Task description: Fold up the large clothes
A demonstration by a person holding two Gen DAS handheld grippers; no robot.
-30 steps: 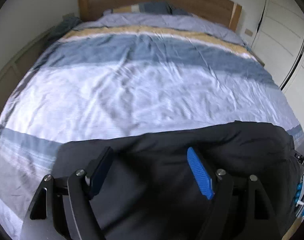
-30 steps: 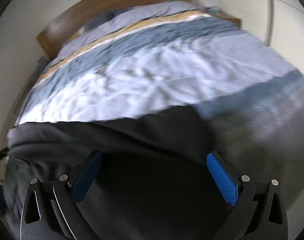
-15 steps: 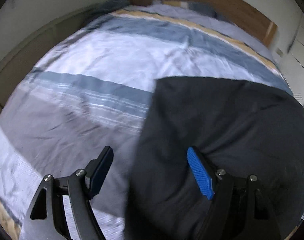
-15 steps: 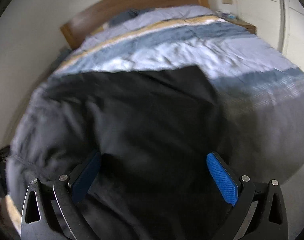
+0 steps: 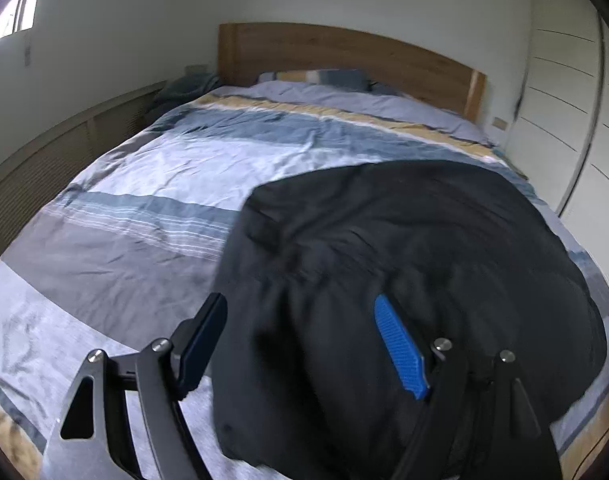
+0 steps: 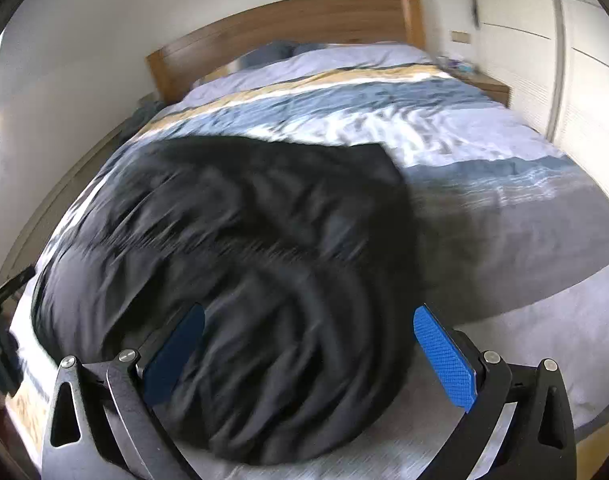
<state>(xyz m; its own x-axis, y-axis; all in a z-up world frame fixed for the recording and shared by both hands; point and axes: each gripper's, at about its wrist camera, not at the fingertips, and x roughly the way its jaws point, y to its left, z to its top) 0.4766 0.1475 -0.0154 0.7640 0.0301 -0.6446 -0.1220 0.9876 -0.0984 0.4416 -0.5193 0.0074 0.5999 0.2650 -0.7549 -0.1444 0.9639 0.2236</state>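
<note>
A bed (image 5: 152, 208) with a wooden headboard (image 5: 344, 56) carries everything here. A wrinkled duvet (image 6: 484, 152) covers it, striped crosswise in pale lilac, tan, blue, white and grey. Pillows (image 5: 316, 77) lie at the head, against the headboard (partly tucked behind the duvet's top edge). Directly on the duvet, toward the foot end, lies a large dark garment (image 5: 404, 248) in a broad creased heap, with striped cover showing on both sides of it.
</note>
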